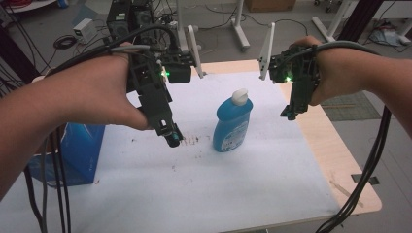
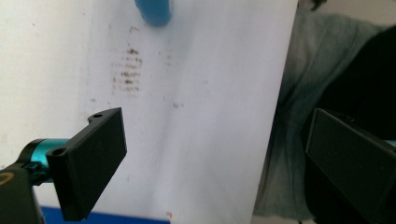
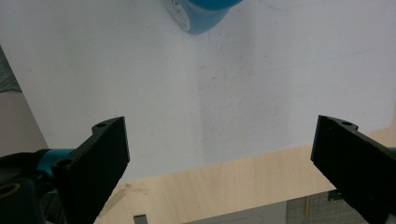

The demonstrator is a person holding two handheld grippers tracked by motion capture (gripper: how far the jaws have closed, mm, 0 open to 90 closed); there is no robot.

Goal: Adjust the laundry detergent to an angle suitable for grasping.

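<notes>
Bottle [image 1: 232, 124] upright (cap up, slight tilt)

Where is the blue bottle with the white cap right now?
In the high view, the blue bottle stands upright near the middle of the white sheet, between the left gripper and the right gripper, touching neither.
</notes>
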